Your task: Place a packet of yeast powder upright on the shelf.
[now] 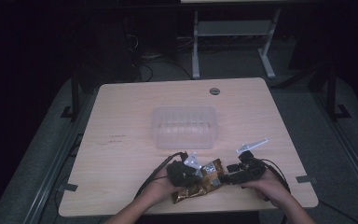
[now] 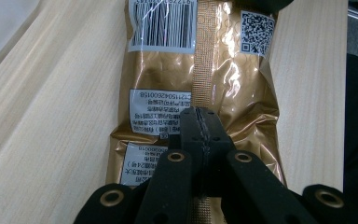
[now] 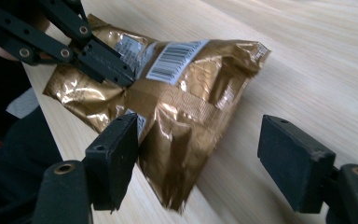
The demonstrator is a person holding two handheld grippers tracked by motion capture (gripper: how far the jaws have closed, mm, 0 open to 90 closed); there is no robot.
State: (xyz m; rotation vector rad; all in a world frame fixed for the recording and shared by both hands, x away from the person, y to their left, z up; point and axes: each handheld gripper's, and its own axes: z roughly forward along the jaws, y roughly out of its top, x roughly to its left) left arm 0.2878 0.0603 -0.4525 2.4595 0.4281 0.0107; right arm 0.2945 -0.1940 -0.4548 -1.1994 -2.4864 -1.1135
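Gold snack bag [image 1: 200,183] lying on the wooden table [image 1: 121,154], near the person's edge, on the near side of the clear plastic container [image 1: 184,127] and well apart from it. Back of the bag facing up: a barcode label [image 2: 162,25], a QR code [image 2: 256,31] and a ribbed centre seam [image 2: 204,60] running lengthwise. Left gripper [image 2: 199,122] clenched on that seam, jaws pressed together with a fold of foil between them, at the end of the bag farther from the barcode. Same grip seen from the right gripper view [image 3: 116,70], the black jaws pinching the upper face of the bag and lifting it into a ridge. Right gripper [image 3: 198,149] released, jaws wide apart, one jaw touching the crumpled near end of the bag, the other well clear over bare wood. Both hands low at the near edge, just beside the bag. Small grommet [image 1: 215,91] beyond the container, near the far edge.
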